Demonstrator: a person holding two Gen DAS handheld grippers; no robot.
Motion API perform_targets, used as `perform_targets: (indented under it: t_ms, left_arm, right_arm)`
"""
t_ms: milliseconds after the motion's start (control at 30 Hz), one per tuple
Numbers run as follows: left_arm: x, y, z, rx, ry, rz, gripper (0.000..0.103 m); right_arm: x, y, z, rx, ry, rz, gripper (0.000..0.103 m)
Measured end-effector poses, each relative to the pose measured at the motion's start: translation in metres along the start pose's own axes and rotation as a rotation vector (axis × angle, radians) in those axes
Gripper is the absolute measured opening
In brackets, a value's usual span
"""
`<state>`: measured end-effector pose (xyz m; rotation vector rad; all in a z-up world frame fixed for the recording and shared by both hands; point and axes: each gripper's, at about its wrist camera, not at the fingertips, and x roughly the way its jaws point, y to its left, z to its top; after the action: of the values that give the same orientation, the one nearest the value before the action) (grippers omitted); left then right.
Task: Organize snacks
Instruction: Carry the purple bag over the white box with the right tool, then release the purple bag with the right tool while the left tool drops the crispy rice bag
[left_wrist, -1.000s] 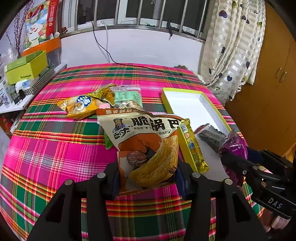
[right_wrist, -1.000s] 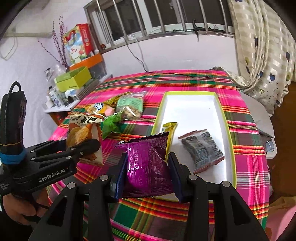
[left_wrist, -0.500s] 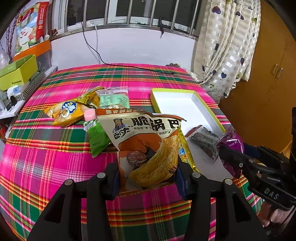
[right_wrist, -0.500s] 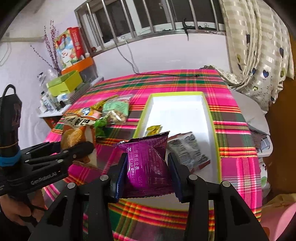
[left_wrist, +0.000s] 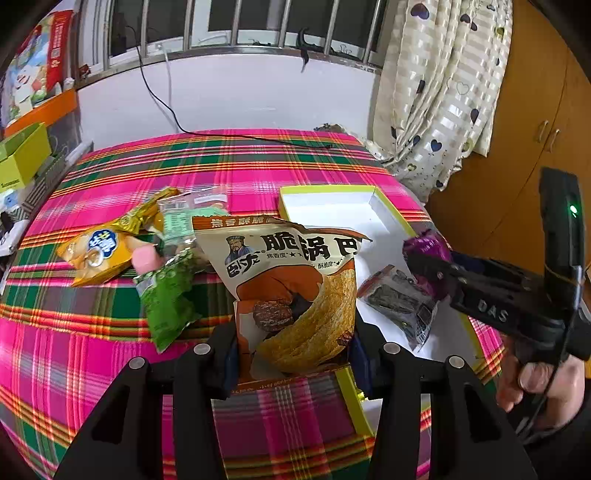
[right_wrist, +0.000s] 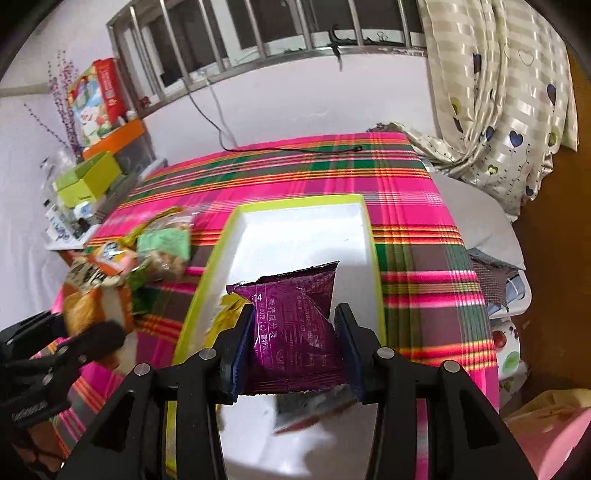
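My left gripper (left_wrist: 291, 354) is shut on a large brown-and-white crisp bag (left_wrist: 291, 284), held above the plaid table beside the lime-rimmed white tray (left_wrist: 325, 203). My right gripper (right_wrist: 293, 350) is shut on a purple snack packet (right_wrist: 295, 332) and hovers over the same tray (right_wrist: 299, 232). The purple packet (left_wrist: 424, 249) and the right gripper's body show at the right of the left wrist view. A dark packet (left_wrist: 399, 302) lies in the tray. A yellow packet (right_wrist: 229, 310) lies at the tray's left wall, partly hidden.
Loose snacks lie left of the tray: an orange bag (left_wrist: 96, 254), a green pouch (left_wrist: 166, 302), a clear bag with a green label (left_wrist: 184, 221). A black cable (left_wrist: 236, 136) crosses the far table. Shelves with boxes (right_wrist: 88, 177) stand left, a curtain (left_wrist: 436, 92) right.
Both grippers have shifted to the right with their bags. The right one now hangs further over the tray and hides most of the dark packet below it.
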<state>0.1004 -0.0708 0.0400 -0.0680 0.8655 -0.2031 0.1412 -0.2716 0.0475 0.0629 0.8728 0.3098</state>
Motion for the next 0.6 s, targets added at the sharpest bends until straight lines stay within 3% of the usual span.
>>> perform_targets:
  t_ms: [333, 600]
  left_arm:
    - [0.031, -0.01, 0.016, 0.026, 0.042, -0.015, 0.049]
    - [0.05, -0.022, 0.03, 0.042, 0.065, -0.038, 0.049]
  right_arm:
    - [0.04, -0.015, 0.013, 0.018, 0.073, 0.004, 0.042]
    - [0.021, -0.019, 0.012, 0.022, 0.027, 0.008, 0.047]
